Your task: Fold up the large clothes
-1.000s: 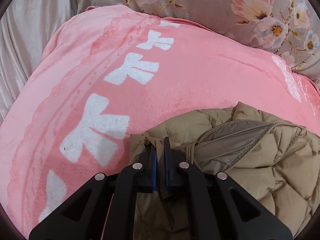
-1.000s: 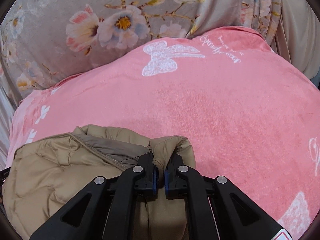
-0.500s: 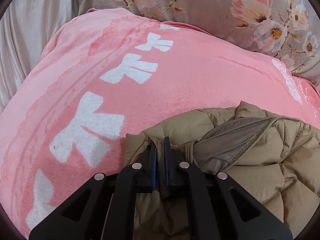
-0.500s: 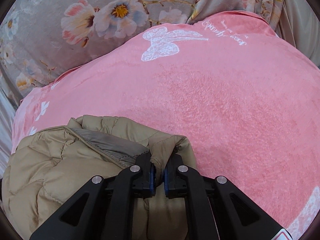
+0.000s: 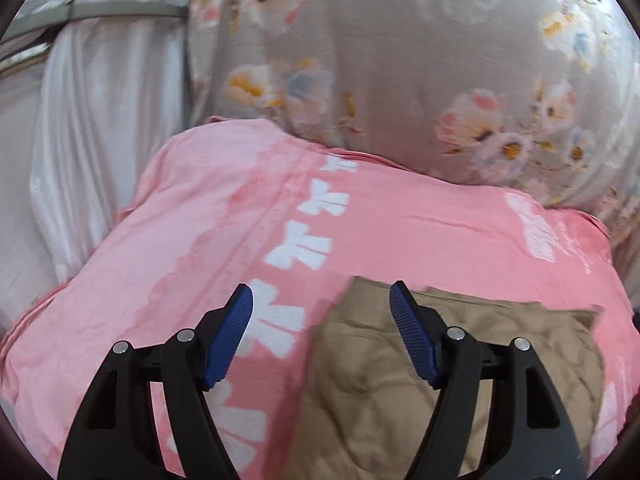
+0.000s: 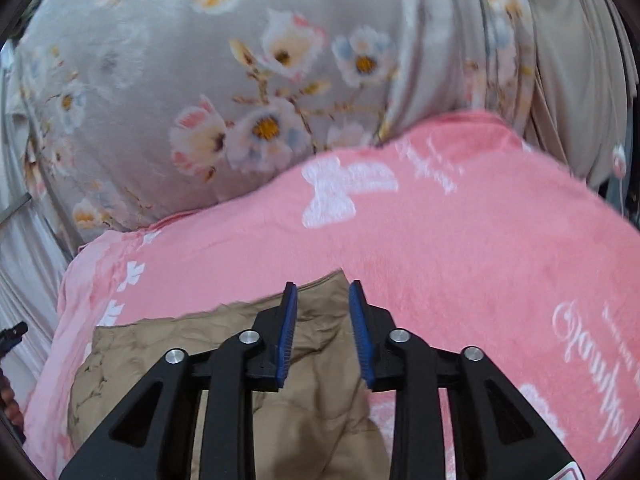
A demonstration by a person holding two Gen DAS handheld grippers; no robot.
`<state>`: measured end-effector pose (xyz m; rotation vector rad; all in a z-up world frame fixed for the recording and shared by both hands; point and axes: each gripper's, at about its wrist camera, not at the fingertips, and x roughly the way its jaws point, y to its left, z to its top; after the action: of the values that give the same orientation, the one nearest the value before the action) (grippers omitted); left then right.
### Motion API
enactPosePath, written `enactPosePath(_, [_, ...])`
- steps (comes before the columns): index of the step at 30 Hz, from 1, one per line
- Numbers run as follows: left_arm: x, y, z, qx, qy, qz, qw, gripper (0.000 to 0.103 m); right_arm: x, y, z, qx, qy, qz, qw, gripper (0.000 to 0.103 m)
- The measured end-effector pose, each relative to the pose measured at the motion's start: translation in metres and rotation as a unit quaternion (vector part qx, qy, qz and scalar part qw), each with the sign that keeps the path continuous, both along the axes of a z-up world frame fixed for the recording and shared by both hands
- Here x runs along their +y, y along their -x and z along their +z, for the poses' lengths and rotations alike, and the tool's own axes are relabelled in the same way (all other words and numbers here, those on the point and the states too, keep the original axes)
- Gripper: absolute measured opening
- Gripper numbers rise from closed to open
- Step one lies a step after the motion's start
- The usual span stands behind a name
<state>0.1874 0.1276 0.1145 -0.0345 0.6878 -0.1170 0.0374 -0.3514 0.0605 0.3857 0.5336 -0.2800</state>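
Note:
A tan quilted jacket (image 5: 372, 384) lies folded flat on a pink blanket (image 5: 224, 216) with white bow prints. My left gripper (image 5: 320, 332) is open wide and empty, raised above the jacket's left edge. In the right wrist view the jacket (image 6: 208, 344) lies below my right gripper (image 6: 322, 332), which is open and empty over the jacket's far right corner. Both views are blurred by motion.
A grey floral quilt (image 5: 400, 60) is bunched behind the pink blanket (image 6: 480, 248). White satin fabric (image 5: 92, 140) lies at the left. Beige curtain folds (image 6: 560, 60) hang at the right. The tip of another black tool (image 6: 12, 334) shows at the left edge.
Both grippers were shut on the jacket's edges; both have now opened, let it go and lifted back. The jacket now lies flatter on the blanket.

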Motion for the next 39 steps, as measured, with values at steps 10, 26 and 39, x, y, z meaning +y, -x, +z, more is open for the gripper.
enactPosePath(10, [-0.145,-0.024,-0.084,0.101,-0.042,-0.117,0.9871,0.064,0.103,-0.085,-0.038,0.109,0.063,0.129,0.984,0.023])
enactPosePath(26, [-0.155,-0.085,-0.143,0.117,-0.056,-0.073,0.9889,0.071,0.062,-0.154,-0.111,0.189,0.067,0.088,0.976,0.015])
enactPosePath(39, [-0.167,-0.098,-0.161,0.102,-0.063,-0.058,0.9911,0.073,0.065,-0.166,-0.131,0.190,0.069,0.080,0.976,0.015])
